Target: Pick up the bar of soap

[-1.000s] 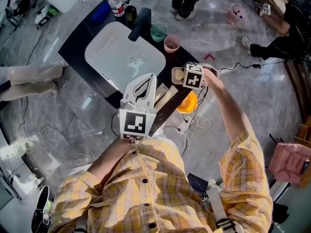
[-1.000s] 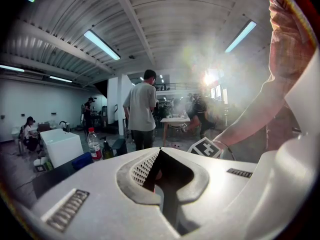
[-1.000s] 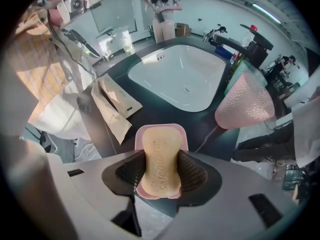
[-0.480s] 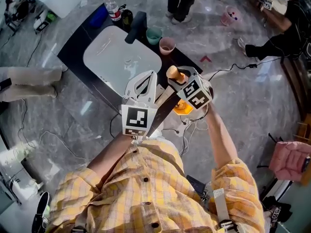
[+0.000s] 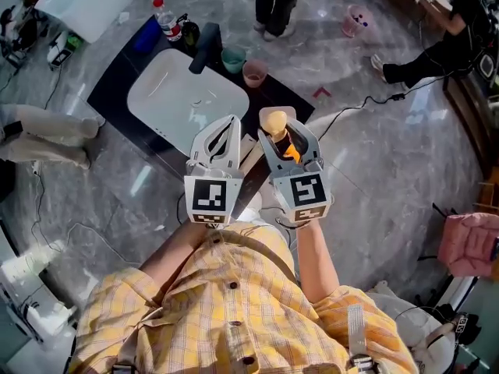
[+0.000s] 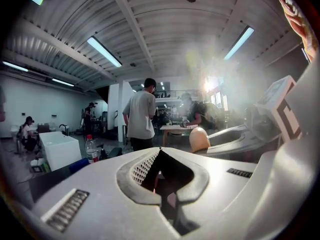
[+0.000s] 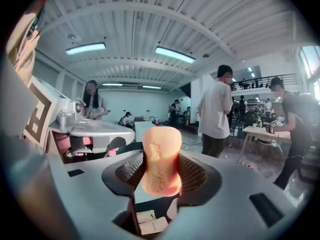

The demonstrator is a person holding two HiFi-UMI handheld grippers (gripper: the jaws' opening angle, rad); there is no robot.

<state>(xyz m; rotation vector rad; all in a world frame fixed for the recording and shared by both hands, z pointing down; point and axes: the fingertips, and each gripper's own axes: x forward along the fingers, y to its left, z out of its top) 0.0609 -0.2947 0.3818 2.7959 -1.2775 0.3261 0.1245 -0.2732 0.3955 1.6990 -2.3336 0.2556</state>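
The peach-coloured bar of soap (image 5: 274, 121) stands on end between the pads of my right gripper (image 5: 277, 131), which is shut on it and lifted above the dark counter (image 5: 117, 76). In the right gripper view the soap (image 7: 161, 161) fills the gap between the ribbed pads, with my right gripper (image 7: 161, 176) pointing level into the room. My left gripper (image 5: 232, 125) hangs just left of it, shut with nothing held. In the left gripper view its tips (image 6: 160, 149) meet, and the soap (image 6: 199, 139) shows to the right.
A white sink basin (image 5: 187, 100) is set in the counter, with a dark faucet (image 5: 201, 49), a green cup (image 5: 232, 59), a pink cup (image 5: 253, 72) and a water bottle (image 5: 164, 15) along its far edge. People stand beyond it. Cables (image 5: 366, 104) trail over the grey floor.
My right gripper has lifted off the counter's right end with the soap and swung in beside the left gripper. The left gripper has barely moved.
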